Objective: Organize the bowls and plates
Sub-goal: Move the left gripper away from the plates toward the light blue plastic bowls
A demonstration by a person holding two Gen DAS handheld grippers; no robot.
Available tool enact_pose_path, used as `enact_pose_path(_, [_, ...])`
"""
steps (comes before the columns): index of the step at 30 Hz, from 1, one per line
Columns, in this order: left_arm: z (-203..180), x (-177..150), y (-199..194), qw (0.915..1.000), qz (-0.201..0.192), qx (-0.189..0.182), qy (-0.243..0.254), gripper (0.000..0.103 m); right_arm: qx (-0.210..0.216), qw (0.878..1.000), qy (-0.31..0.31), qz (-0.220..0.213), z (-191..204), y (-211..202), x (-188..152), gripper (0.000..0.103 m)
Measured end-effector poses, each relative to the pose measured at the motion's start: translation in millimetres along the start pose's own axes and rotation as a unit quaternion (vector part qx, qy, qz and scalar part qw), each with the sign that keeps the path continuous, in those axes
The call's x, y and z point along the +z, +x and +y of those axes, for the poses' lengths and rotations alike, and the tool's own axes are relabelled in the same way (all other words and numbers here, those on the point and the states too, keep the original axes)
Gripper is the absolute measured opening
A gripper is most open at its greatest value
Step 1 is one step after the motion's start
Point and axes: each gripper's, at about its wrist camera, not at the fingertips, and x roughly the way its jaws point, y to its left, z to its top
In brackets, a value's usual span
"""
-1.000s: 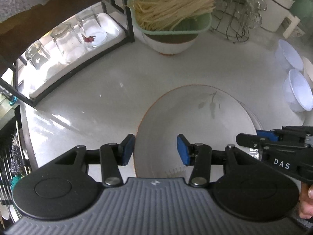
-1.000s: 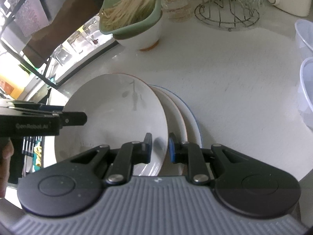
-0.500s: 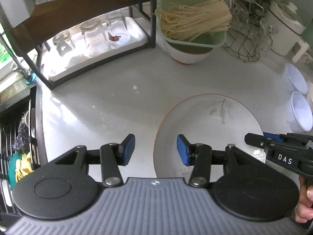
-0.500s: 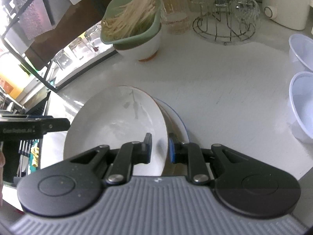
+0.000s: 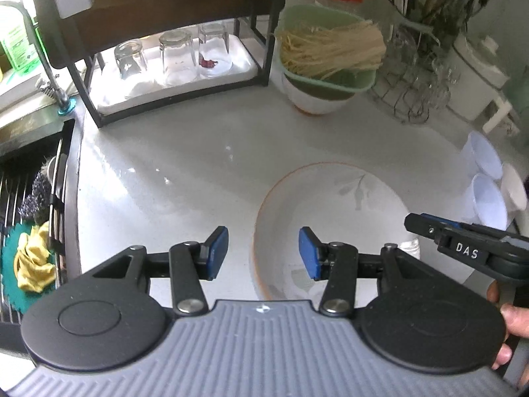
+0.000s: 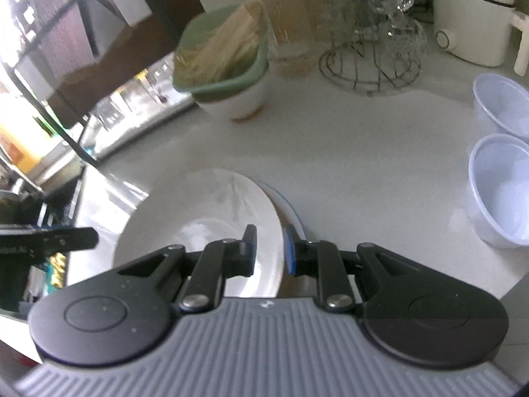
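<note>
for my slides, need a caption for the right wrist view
Right gripper clamps the rim of a white plate, lifting it off a blue-rimmed plate.

Daylight enters from the left, glare patches on the white counter [image 5: 185,172], overexposure at the right-wrist view's left edge, motion blur on the green basket [image 6: 224,63], strong fisheye curvature at borders

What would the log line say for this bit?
right claw: shut on plate rim, tilted | left claw: open, nothing held | blue-rimmed plate: on counter
</note>
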Motion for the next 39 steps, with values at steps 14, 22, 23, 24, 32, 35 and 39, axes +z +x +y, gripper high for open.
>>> enact_pose_path(14, [-26, -14, -64, 0.9965, -0.070, -0.015, -0.043, 0.053, 0.016, 0.997, -0.045, -0.059, -4, -61, 7, 0.021])
enact_pose_path(22, [-47, -37, -97, 0.9928, -0.098, -0.004, -0.069, 0.053, 0.045, 0.993, -0.072, -0.086, -15, -112, 5, 0.021])
enact_pose_path(23, [-51, -40, -102, 0.9923, -0.101, -0.002, -0.072, 0.053, 0.046, 0.992, -0.076, -0.088, -17, -116, 4, 0.021])
enact_pose_path(24, [-54, -43, -105, 0.9918, -0.102, -0.002, -0.076, 0.053, 0.048, 0.992, -0.079, -0.089, -20, -122, 3, 0.021])
enact_pose_path(32, [-81, -63, -125, 0.9892, -0.111, 0.001, -0.096, 0.053, 0.074, 0.988, -0.094, -0.094, -39, -153, -4, 0.021])
enact_pose_path(35, [-85, -69, -130, 0.9871, -0.111, -0.001, -0.115, 0.053, 0.073, 0.989, -0.101, -0.082, -46, -156, -4, 0.021])
enact_pose_path(39, [-94, -74, -138, 0.9888, -0.113, -0.004, -0.097, 0.053, 0.069, 0.990, -0.100, -0.073, -51, -166, -6, 0.021])
